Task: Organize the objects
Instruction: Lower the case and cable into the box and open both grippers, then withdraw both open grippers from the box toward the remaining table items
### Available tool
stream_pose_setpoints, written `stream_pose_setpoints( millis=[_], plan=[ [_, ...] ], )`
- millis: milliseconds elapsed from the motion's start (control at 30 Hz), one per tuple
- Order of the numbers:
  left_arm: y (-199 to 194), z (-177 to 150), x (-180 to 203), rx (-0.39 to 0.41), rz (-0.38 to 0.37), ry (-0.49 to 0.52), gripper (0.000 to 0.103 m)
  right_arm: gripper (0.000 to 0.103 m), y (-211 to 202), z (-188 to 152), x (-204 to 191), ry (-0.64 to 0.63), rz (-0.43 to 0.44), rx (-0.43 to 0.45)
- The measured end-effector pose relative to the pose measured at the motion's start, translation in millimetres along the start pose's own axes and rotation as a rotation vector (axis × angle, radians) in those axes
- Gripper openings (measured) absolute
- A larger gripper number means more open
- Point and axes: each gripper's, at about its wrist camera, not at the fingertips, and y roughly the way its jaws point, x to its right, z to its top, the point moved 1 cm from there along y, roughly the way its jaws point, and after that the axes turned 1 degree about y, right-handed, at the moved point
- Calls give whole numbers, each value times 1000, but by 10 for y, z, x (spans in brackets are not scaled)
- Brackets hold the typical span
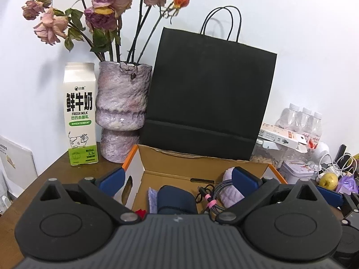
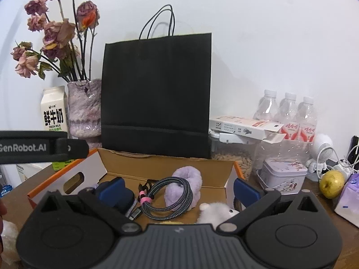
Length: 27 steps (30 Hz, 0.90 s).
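Cardboard box (image 2: pixel 170 163), open on top, brown inside, white outside with orange edges and a hand hole in the left wall. Sits on the brown table (image 1: pixel 56 170), right under and ahead of both sets of fingers.

Inside the box, between the right gripper (image 2: pixel 179 190) fingers: a braided grey cable (image 2: pixel 170 192) rolled in a loop and tied with a pink band, a fluffy purple thing (image 2: pixel 190 183) behind it, a fuzzy white toy (image 2: pixel 215 210) close to the right finger, and a dark blue pouch (image 2: pixel 119 199) by the left finger.

Right gripper fingers spread wide apart, nothing between the blue pads (image 2: pixel 245 190).

Left gripper (image 1: pixel 178 178) fingers also wide apart and holding nothing. Between them: the dark blue pouch, a bit of purple cloth (image 1: pixel 152 198) and the cable. Left finger over the box's left wall, right finger over the fluffy purple thing.

Behind the box, past the fingertips: a tall black paper bag (image 2: pixel 157 94). To its left, a purple vase (image 1: pixel 122 109) of dried roses (image 1: pixel 107 2) and a milk carton (image 1: pixel 80 114). Off to the right of the fingers, water bottles (image 2: pixel 289 116), a tin (image 2: pixel 282 174) and a yellow apple (image 2: pixel 332 183).
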Motion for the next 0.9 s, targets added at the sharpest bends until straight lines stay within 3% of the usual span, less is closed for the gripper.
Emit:
stream_pose_setpoints(
  millis=[900],
  plan=[
    [-1044, -566, -191, 12, -26, 49, 103, 103, -1124, -601, -30, -3, 7, -19]
  ],
)
